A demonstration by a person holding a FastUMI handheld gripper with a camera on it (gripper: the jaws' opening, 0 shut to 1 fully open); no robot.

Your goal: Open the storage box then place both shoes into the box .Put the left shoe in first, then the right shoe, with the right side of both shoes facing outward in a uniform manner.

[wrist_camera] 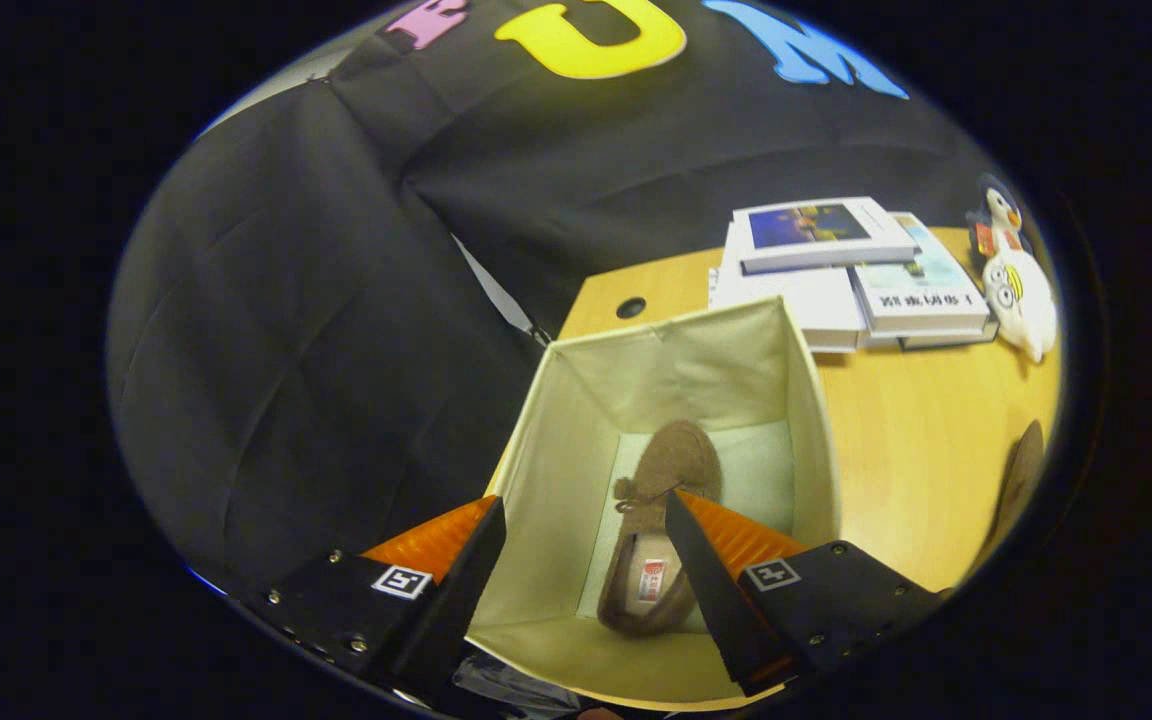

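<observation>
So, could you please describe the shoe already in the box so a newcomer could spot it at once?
Start at the wooden table and find the open cream fabric box at its near corner. On the box's floor, seen between the open gripper fingers, lies a brown suede shoe. Unlike the other brown shoe out on the table, it lies inside the box.

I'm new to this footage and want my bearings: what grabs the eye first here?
A cream storage box stands open on the wooden table, with one brown shoe lying on its floor, below the open gripper. Beyond the box, stacked books sit beside a penguin toy.
</observation>
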